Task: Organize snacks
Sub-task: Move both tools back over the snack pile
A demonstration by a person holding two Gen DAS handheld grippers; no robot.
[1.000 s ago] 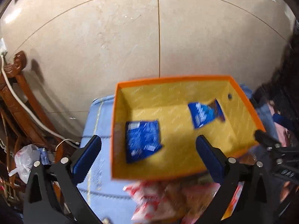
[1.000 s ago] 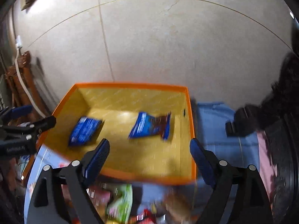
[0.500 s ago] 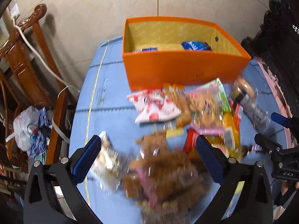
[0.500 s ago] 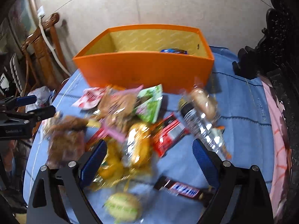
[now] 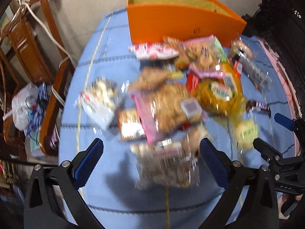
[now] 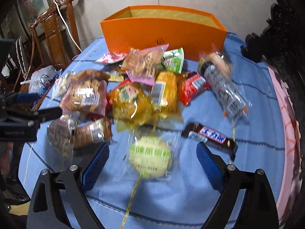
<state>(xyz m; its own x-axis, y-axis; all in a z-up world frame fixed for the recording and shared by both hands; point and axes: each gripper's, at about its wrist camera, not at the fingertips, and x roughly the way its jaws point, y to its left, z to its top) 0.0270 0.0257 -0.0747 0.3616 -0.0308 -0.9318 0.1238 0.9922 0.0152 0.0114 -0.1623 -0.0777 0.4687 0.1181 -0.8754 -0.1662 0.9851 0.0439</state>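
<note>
A heap of wrapped snacks lies on a blue tablecloth (image 5: pixel 106 187) in front of an orange box (image 5: pixel 179 26) (image 6: pixel 162 32). My left gripper (image 5: pixel 151 156) is open above a clear packet of brown biscuits (image 5: pixel 165 164). My right gripper (image 6: pixel 152 162) is open around a round green-labelled pastry (image 6: pixel 150 157), with its pads apart from the wrapper. A dark chocolate bar (image 6: pixel 209 136) lies just right of the pastry. Both views are blurred by motion.
Carved wooden chairs (image 5: pixel 26 43) (image 6: pixel 55 32) and a white plastic bag (image 5: pixel 24 110) stand left of the table. Dark carved furniture (image 5: pixel 282 30) lines the right side. The left gripper (image 6: pixel 22 114) shows at the left edge of the right wrist view.
Both grippers pulled back from above the orange box and dropped toward the near end of the snack heap. The box's inside with two blue packets is out of sight now.
</note>
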